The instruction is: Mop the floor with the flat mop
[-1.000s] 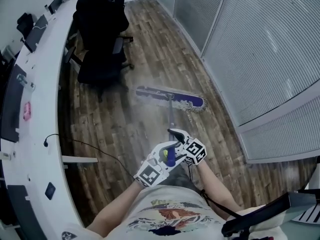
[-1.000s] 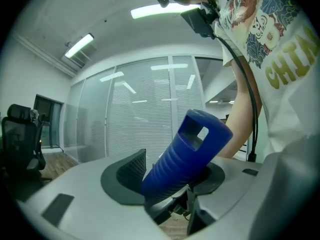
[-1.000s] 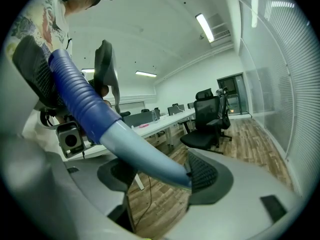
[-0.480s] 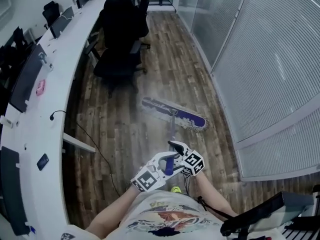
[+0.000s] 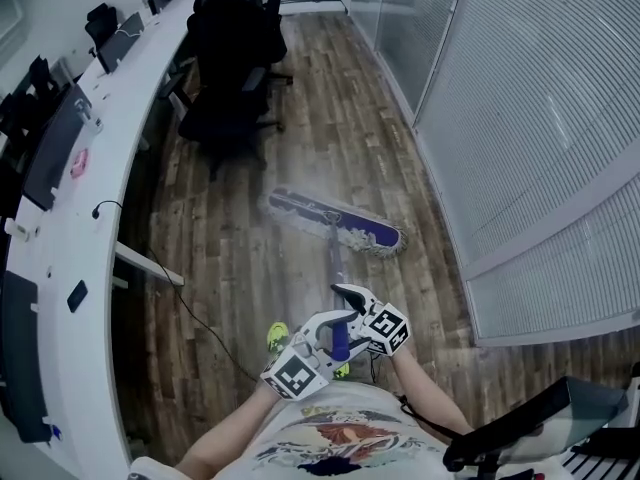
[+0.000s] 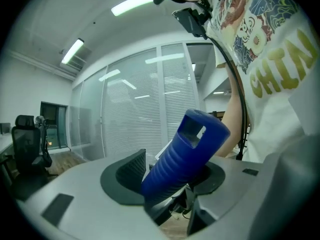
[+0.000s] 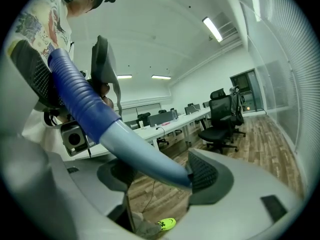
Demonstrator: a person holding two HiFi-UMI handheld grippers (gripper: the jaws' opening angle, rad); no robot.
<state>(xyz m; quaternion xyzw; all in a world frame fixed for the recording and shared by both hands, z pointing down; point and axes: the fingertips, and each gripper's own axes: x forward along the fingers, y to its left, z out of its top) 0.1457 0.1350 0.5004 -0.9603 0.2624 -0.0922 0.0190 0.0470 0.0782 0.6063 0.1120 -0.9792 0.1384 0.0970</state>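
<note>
L gripper (image 6: pixel 170 171) & R gripper (image 7: pixel 161 176) both clamp mop handle (image 5: pixel 335 264); keep mop head (image 5: pixel 336 222) flat on floor (image 5: pixel 240 268) (even overlapping strokes).

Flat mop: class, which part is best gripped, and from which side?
Take the blue ribbed grip at the handle's top, jaws closing across it from the sides. The shaft leans up from the mop head toward the person, so that end is nearest. The left gripper clamps it, the right gripper the shaft just below.

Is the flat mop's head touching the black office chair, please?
No, the mop head lies flat on the wood floor, with bare planks between it and the black office chair.
</note>
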